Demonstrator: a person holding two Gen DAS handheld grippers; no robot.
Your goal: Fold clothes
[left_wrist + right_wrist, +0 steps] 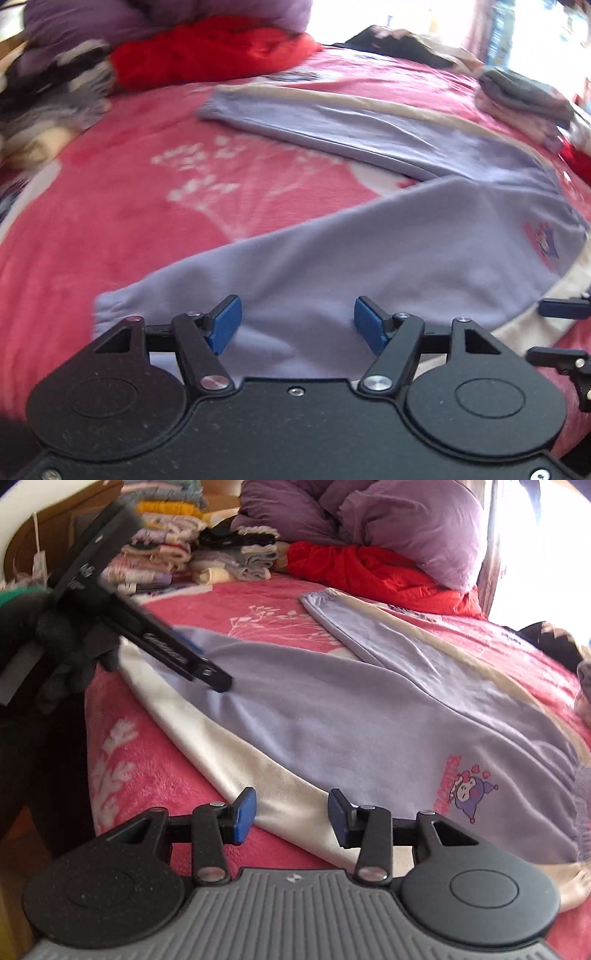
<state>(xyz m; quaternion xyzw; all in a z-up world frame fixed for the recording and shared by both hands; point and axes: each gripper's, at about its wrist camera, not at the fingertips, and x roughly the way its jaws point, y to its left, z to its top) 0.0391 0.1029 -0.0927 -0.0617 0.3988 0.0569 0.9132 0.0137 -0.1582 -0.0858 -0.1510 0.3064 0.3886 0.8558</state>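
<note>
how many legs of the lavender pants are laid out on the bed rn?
2. The near leg runs under the left gripper; the far leg angles toward the red garment. Both cuffs visible, nothing hidden.

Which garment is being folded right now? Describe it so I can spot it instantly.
Start at the pink floral blanket covering the bed. Spread flat across it lie lilac trousers, legs splayed in a V. Unlike the stacked clothes behind, they have cream side stripes and a cartoon print near the waist.
</note>
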